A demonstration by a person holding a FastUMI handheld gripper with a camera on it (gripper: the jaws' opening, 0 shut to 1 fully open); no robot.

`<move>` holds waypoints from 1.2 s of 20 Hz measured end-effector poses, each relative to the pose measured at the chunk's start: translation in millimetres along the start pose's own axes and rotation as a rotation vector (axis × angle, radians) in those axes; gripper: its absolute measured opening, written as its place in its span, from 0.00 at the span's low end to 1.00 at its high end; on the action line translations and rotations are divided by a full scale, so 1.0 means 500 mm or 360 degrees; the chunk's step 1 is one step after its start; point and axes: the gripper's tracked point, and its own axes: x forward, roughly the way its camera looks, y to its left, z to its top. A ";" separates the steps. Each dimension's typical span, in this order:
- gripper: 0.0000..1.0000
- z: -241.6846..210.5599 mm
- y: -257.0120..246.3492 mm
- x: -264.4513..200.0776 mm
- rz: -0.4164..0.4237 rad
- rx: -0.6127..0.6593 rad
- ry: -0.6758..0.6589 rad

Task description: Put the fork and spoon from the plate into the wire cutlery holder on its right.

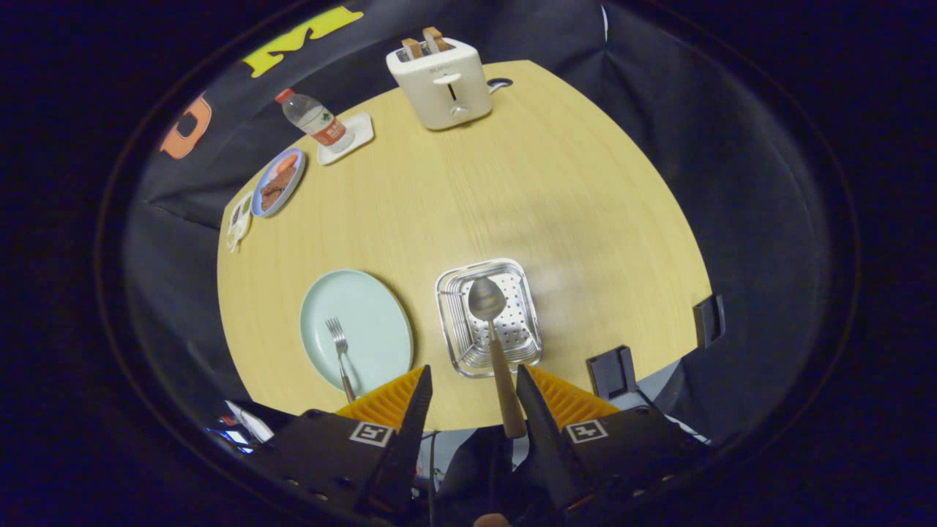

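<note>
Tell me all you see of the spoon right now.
The spoon has a shiny metal bowl and a wooden-looking handle. Its bowl hangs over the wire cutlery holder, handle running back between the tongs. The fingers look spread, the handle lying against one finger; whether both press it is unclear.

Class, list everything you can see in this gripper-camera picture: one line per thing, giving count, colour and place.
Table: one, light wood.
Plate: one, pale green, left of holder.
Fork: one, silver, on plate.
Wire cutlery holder: one, silver, ahead of the tongs.
Spoon: one, silver bowl, wooden handle, bowl over holder, handle between the fingers.
Toaster: one, white, far edge.
Bottle: one, clear, on white tray.
Food dish: one, blue, far left.
Tongs: one, open.
</note>
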 end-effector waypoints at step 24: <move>0.88 -0.169 0.361 0.137 0.0182 -0.0412 -0.0377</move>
